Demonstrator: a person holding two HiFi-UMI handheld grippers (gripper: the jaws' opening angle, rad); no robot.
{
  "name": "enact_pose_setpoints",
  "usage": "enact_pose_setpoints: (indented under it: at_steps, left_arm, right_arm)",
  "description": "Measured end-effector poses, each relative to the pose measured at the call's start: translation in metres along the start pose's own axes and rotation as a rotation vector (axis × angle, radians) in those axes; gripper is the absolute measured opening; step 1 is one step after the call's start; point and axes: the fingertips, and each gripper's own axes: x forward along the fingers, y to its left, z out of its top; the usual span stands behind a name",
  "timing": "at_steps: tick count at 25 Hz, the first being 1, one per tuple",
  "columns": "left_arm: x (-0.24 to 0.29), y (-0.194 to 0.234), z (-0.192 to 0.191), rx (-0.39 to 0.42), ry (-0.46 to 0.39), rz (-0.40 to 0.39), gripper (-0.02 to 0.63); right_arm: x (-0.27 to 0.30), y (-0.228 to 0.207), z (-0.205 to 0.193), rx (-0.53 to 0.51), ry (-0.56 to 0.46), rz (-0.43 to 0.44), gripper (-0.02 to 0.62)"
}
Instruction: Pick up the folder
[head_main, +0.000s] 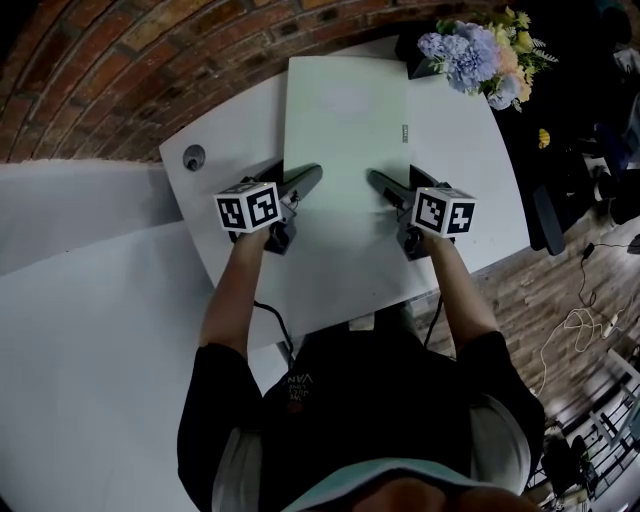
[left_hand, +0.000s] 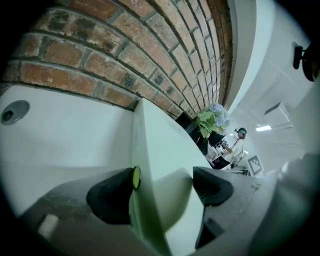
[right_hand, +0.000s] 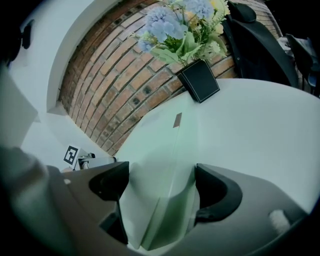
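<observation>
Folder (head_main: 345, 120), pale green, lies lengthwise on the white table (head_main: 470, 180), far end toward the brick wall (head_main: 150, 60), near end toward the person. A small label (head_main: 405, 129) sits at its right edge. Whether any part is off the tabletop: cannot tell from the head view. Left gripper (head_main: 312, 175) is at the folder's left edge, right gripper (head_main: 377, 178) at its right edge, both near the near end, tips reaching in over the sheet. Left gripper view: the folder edge (left_hand: 160, 150) fills the gap of the left gripper (left_hand: 162, 185), bowed, touching both jaws, so it is clamped. Right gripper view: the same, with the folder (right_hand: 165, 150) pinched across the full gap of the right gripper (right_hand: 162, 182) and the cover bulging between the jaws. Each hand holds its gripper just behind the marker cube (head_main: 248, 208). A round grommet (head_main: 194, 157) is set in the table left of the folder. A bunch of blue flowers (head_main: 480, 50) in a black container (right_hand: 200, 80) stands at the far right corner, near the folder's far end.
</observation>
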Motion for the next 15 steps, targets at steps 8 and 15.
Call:
enact_pose_setpoints:
  at_steps: [8, 15]
  left_arm:
    - [-0.011, -0.006, -0.002, 0.018, -0.030, 0.021, 0.380]
    - [-0.026, -0.020, -0.006, 0.029, -0.070, 0.028, 0.380]
  right_arm:
    - [-0.007, 0.007, -0.003, -0.008, 0.003, 0.016, 0.405]
    - [-0.023, 0.020, -0.001, -0.082, -0.009, 0.015, 0.402]
